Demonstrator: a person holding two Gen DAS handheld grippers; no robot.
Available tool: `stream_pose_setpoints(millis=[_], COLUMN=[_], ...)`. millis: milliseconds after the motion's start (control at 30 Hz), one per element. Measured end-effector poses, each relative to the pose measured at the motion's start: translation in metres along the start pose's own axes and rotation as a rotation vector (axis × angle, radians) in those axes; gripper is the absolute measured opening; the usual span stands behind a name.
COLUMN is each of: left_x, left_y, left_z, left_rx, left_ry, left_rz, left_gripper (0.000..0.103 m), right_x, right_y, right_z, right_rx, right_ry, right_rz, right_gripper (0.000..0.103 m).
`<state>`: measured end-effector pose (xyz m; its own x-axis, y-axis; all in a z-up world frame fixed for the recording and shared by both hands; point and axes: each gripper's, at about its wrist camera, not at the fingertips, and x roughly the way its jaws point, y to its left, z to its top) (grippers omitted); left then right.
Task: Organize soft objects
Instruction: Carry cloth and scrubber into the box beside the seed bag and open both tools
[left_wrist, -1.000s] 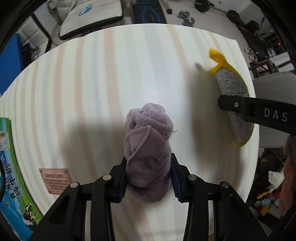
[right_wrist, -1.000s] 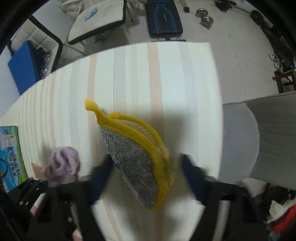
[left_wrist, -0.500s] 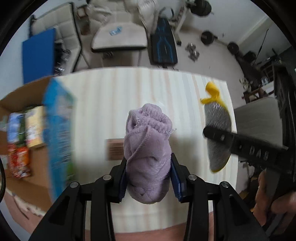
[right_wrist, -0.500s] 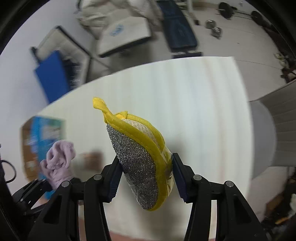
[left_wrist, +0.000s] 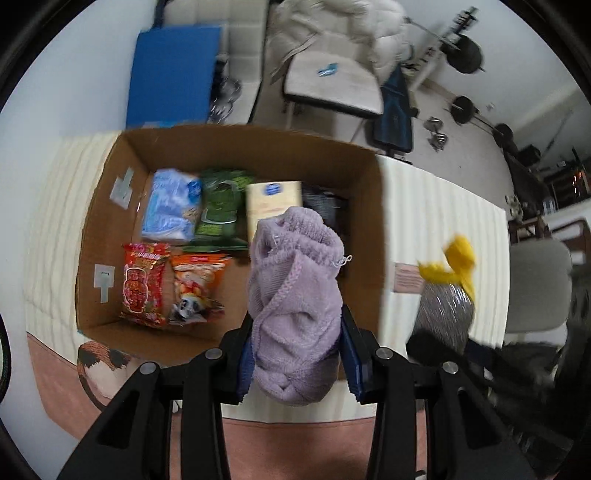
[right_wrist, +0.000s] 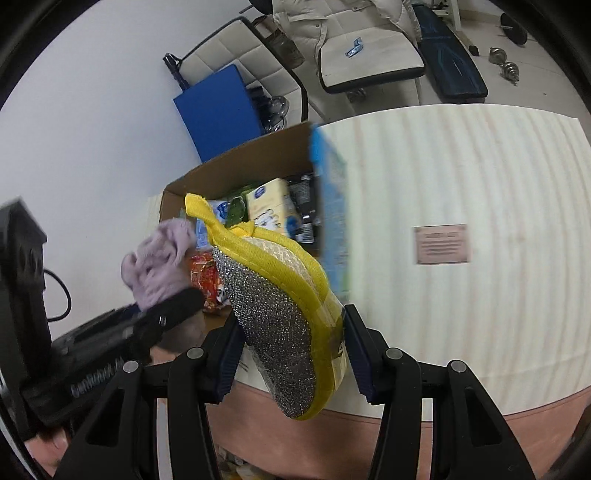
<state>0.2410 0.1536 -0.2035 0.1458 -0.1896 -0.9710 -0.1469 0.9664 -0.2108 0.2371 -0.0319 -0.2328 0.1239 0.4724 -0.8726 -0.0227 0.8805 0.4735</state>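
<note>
My left gripper (left_wrist: 297, 354) is shut on a rolled purple fuzzy cloth (left_wrist: 295, 295) and holds it in the air over the near right part of an open cardboard box (left_wrist: 110, 206). My right gripper (right_wrist: 291, 354) is shut on a yellow-edged silver scrubbing pad (right_wrist: 277, 317), lifted above the table's front edge, right of the box. The pad also shows in the left wrist view (left_wrist: 447, 295), and the purple cloth in the right wrist view (right_wrist: 159, 266).
The box (right_wrist: 236, 166) holds several snack packets, among them a red one (left_wrist: 142, 284), a blue one (left_wrist: 171, 210) and a cream carton (left_wrist: 271, 206). It stands on a striped table (right_wrist: 461, 184) with a small brown card (right_wrist: 441, 243). Chairs and gym weights lie beyond.
Both grippers lifted their objects off the table and swung left. The cardboard box has come fully into view under the purple cloth.
</note>
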Motion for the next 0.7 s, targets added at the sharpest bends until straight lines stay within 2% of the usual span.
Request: stream_pose_setpoints(millis=[133, 333, 433, 533, 700], left_x=[0.037, 0.085, 0.102, 0.115, 0.116], left_y=[0.037, 0.053, 0.051, 0.046, 0.042], left_z=[0.023, 0.034, 0.033, 0.031, 0.029], left_rx=[-0.098, -0.128, -0.103, -0.058, -0.038], left_ry=[0.100, 0.210, 0.266, 0.324, 0.313], left_rz=[-0.112, -0.162, -0.163, -0.126, -0.106], left_gripper=[0.037, 0.037, 0.040, 0.041, 0.052], right_x=[0.034, 0.071, 0.087, 0.102, 0.108], right_y=[0.022, 0.014, 0.012, 0.010, 0.015], right_z=[0.003, 0.012, 0.017, 0.020, 0.017], right_rx=[0.029, 0.085, 0.100, 0.108, 0.097], right_ry=[0.003, 0.018, 0.027, 0.083, 0.084], right_rz=[-0.079, -0.175, -0.212, -0.253, -0.269], right_gripper=[0.054, 0.054, 0.055, 0.059, 0.071])
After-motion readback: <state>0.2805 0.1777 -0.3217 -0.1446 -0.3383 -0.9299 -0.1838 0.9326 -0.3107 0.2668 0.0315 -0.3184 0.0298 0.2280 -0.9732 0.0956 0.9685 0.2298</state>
